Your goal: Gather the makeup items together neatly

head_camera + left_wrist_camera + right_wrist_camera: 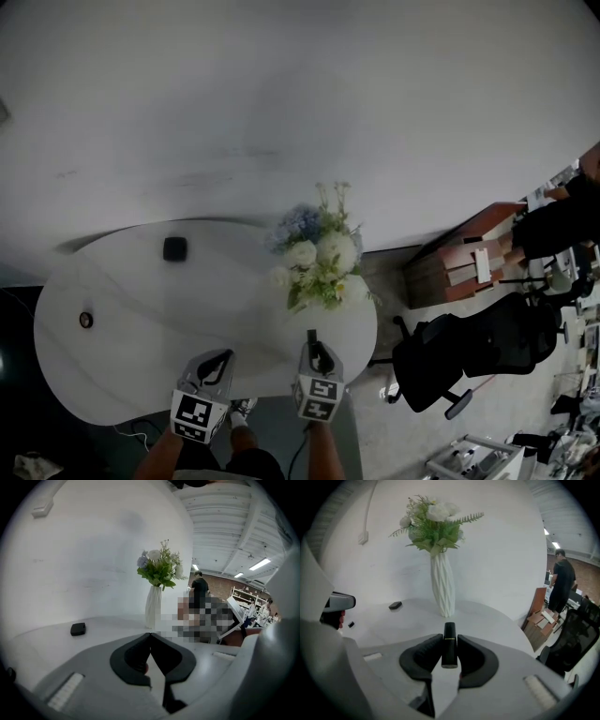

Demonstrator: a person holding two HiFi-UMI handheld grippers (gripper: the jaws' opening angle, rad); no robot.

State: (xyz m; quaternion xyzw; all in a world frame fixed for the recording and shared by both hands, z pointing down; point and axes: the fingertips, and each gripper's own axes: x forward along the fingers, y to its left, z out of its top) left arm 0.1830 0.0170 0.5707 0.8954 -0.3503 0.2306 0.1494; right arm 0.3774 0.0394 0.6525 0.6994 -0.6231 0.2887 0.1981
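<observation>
Currently my right gripper's (450, 638) jaws stand narrow, clamped on a black lipstick (449, 651) above the counter's (141, 309) near right edge. My left gripper's (150, 635) jaws meet at the tips. A dark case (174, 248), perhaps a compact, lies far left.

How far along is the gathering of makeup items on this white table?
Done: nothing looks gathered yet. The black compact and the small round item lie well apart on the table.
In hand: the right gripper is closed on a black lipstick. The left gripper is shut, with nothing clearly in it.
Left: bringing all three items together in one spot.
</observation>
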